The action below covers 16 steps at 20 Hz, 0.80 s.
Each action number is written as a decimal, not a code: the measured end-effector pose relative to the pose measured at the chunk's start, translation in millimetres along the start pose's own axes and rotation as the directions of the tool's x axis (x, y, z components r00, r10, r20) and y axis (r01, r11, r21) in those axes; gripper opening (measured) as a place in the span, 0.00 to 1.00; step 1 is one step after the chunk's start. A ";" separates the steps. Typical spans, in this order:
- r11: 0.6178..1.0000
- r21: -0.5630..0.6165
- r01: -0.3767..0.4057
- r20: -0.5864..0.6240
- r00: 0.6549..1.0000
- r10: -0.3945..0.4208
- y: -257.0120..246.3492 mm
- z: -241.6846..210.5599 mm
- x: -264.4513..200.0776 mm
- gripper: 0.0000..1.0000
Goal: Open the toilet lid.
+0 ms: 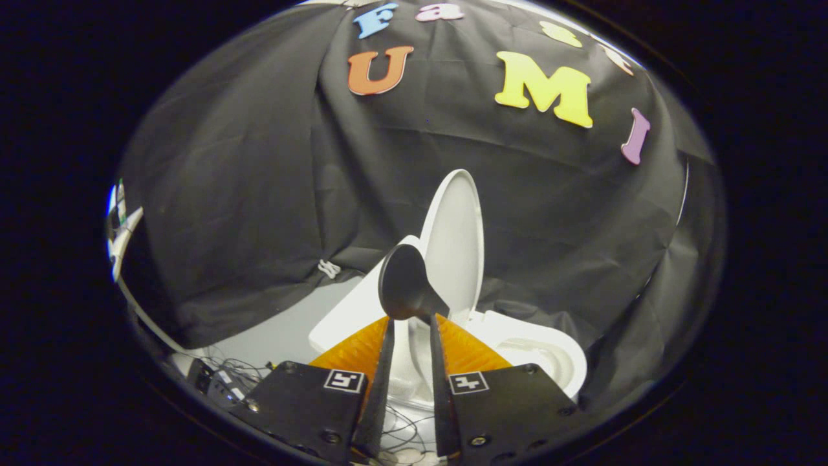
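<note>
A white toilet stands just beyond my fingers, tilted in the view. Its lid [454, 239] is raised, standing upright against the white tank [352, 310]. The open bowl with its seat ring [550, 359] lies to the right of the fingertips. My gripper [412, 318] is closed to a narrow gap on the neck of a black cup-shaped tool [402, 281]. The tool's wide mouth faces the lid's inner face, in front of its lower left part. I cannot tell whether the cup touches the lid.
Black cloth walls close in behind and on both sides of the toilet. A patch of grey floor [284, 333] shows left of the tank. A small dark box with loose cables [217, 382] lies on the floor at the lower left.
</note>
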<state>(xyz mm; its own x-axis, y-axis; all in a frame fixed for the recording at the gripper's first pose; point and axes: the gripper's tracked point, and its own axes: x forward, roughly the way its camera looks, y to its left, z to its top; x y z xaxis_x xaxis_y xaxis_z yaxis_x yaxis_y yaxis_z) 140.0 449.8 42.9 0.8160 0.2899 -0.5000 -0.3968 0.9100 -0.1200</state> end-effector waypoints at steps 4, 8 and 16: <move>1.000 0.027 -0.013 0.033 0.999 0.012 -30.8 -9.8 -19.0 0.52; 0.993 0.108 -0.053 0.048 0.998 0.048 -67.8 -38.7 -40.1 0.62; 0.974 0.228 0.003 0.206 0.977 -0.051 -171.6 -73.7 -109.3 0.64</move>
<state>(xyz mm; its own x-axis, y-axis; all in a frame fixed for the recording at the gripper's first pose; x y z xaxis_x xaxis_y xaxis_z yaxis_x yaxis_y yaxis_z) 87.9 240.1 54.9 0.9045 0.2976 -0.3056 -0.2880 0.9545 0.0774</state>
